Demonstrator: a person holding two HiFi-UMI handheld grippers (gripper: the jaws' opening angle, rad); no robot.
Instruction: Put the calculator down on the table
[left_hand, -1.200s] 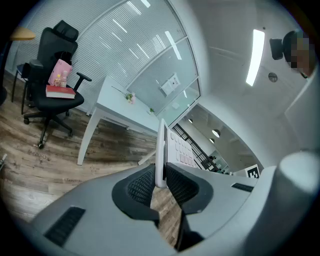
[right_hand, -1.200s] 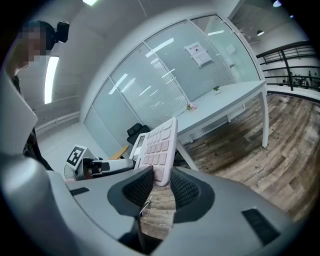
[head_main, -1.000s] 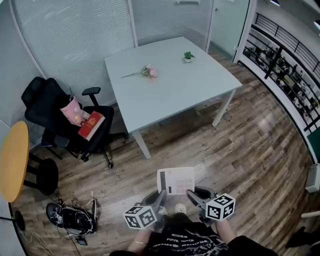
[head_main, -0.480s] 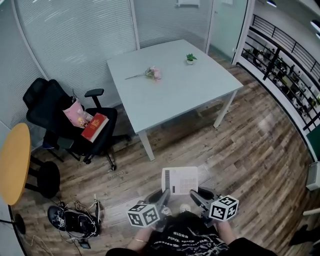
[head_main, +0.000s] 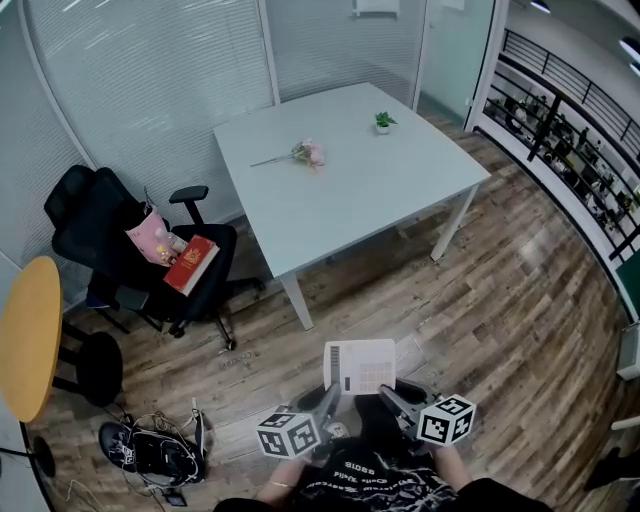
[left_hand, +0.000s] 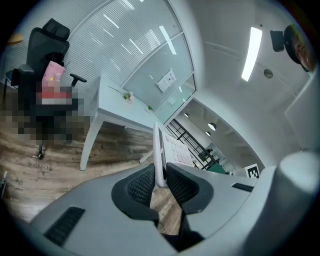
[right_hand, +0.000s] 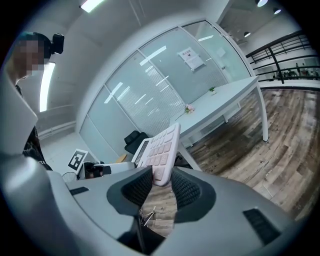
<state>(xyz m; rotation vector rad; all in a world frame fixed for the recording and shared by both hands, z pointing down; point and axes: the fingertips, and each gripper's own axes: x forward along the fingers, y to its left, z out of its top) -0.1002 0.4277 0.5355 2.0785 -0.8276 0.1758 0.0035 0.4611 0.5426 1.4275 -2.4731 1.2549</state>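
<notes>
A white calculator (head_main: 360, 365) with pale pink keys hangs over the wood floor, held by both grippers at its near edge. My left gripper (head_main: 330, 395) is shut on its left corner, which shows edge-on as the calculator (left_hand: 160, 155) between the ribbed pads. My right gripper (head_main: 384, 392) is shut on the right corner, where the calculator (right_hand: 161, 150) shows its keys. The white table (head_main: 400, 180) stands ahead, well beyond the calculator.
On the table lie a pink flower (head_main: 305, 153) and a small potted plant (head_main: 384, 121). A black office chair (head_main: 110, 250) with a red book and a pink bag stands at left, next to a round yellow table (head_main: 25, 335). A tangle of cables (head_main: 150, 450) lies on the floor.
Both grippers and the calculator have moved a little forward toward the table; the table and chair have shifted slightly in the head view. The grip has not changed.
</notes>
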